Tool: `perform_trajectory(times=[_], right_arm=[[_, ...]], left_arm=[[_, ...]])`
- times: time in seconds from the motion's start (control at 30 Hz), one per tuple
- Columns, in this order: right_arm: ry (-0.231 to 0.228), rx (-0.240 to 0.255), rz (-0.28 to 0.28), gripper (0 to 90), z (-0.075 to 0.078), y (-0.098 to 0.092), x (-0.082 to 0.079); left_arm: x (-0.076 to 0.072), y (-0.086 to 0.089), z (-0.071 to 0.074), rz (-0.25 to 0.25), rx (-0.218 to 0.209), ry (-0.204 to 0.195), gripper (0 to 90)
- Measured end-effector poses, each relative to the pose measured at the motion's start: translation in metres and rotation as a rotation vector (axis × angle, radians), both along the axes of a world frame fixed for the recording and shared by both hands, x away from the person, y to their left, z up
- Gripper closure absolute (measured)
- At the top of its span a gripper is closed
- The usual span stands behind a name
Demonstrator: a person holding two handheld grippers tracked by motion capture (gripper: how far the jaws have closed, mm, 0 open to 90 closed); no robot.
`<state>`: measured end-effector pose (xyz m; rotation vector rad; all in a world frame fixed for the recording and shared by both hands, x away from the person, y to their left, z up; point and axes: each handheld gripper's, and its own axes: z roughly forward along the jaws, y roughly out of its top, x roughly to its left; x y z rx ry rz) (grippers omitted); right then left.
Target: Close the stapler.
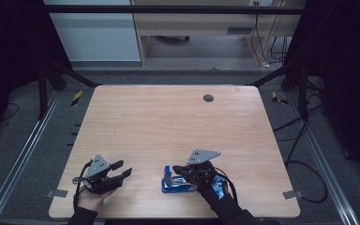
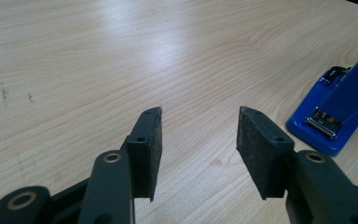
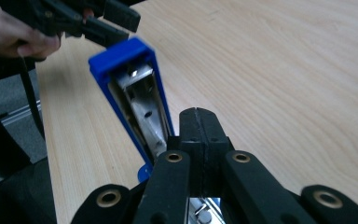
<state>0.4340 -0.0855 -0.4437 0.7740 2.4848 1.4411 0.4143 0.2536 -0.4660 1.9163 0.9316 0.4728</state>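
The wooden table (image 1: 168,122) carries everything, and all of it sits along the near edge. A small dark round cap (image 1: 208,98) is set into the tabletop near the far edge, well apart from the hands.

The blue stapler (image 1: 176,183) lies near the near edge, right of its middle. In the right gripper view its top is swung up, showing the metal staple channel (image 3: 142,107) inside the blue shell; in the left gripper view its front end (image 2: 328,126) rests flat on the wood with the metal plate showing.

The right gripper (image 1: 190,173) sits directly over the rear of the stapler. Its jaws are pressed together with no gap between the pads, and the closed tips lie beside the open blue top. Whether they touch the stapler is hard to tell, since the gripper body covers that part in the high view.

The left gripper (image 1: 122,169) rests toward the near left corner, just left of the stapler and apart from it. Its jaws stand roughly half spread with only bare wood between the pads (image 2: 151,149), holding nothing.

The person's left hand (image 1: 91,197) cups its gripper from below, jaws pointing right toward the stapler. The right forearm comes in from the near edge in a dark sleeve (image 1: 225,208), cut off by the picture's bottom edge.
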Motion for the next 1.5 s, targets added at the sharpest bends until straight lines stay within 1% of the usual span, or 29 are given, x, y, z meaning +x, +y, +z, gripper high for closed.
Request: perform_trajectory(times=[0.17, 0.3, 0.4, 0.47, 0.67, 0.83, 0.97, 1.03, 1.17, 1.37, 1.5], right_arm=[[-0.026, 0.029, -0.010, 90.0, 0.013, -0.001, 0.001], [-0.045, 0.038, -0.003, 90.0, 0.024, 0.001, 0.000], [-0.058, 0.063, 0.000, 90.0, 0.034, 0.002, -0.001], [-0.063, 0.074, 0.007, 90.0, 0.039, 0.005, -0.001], [-0.075, 0.073, 0.046, 90.0, 0.050, 0.019, -0.003], [-0.066, 0.048, 0.077, 90.0, 0.049, 0.027, -0.007], [-0.057, 0.034, 0.088, 90.0, 0.047, 0.028, -0.009], [-0.056, 0.037, 0.089, 90.0, 0.046, 0.026, -0.010], [-0.057, 0.021, 0.076, 90.0, 0.044, 0.020, -0.011], [-0.037, 0.022, 0.041, 90.0, 0.035, 0.003, -0.012], [-0.019, 0.013, 0.021, 90.0, 0.027, -0.008, -0.011]], left_arm=[[0.000, -0.002, 0.001, 0.001, 0.005, -0.009, 50.2], [0.000, -0.002, 0.000, 0.007, 0.009, -0.009, 50.1], [0.000, -0.002, 0.000, 0.008, 0.010, -0.009, 50.1], [0.000, -0.002, 0.000, 0.009, 0.010, -0.009, 50.1], [0.000, -0.001, 0.001, 0.008, 0.011, -0.013, 50.1], [0.000, -0.002, 0.001, 0.010, 0.014, -0.014, 50.2], [0.000, -0.001, 0.000, 0.015, 0.019, -0.008, 50.2], [0.000, -0.001, 0.000, 0.016, 0.022, -0.006, 50.2], [0.000, -0.002, 0.000, 0.019, 0.019, -0.007, 49.3], [0.000, -0.002, -0.001, 0.037, 0.029, -0.012, 45.8], [0.000, -0.003, -0.003, 0.029, 0.041, -0.007, 44.7]])
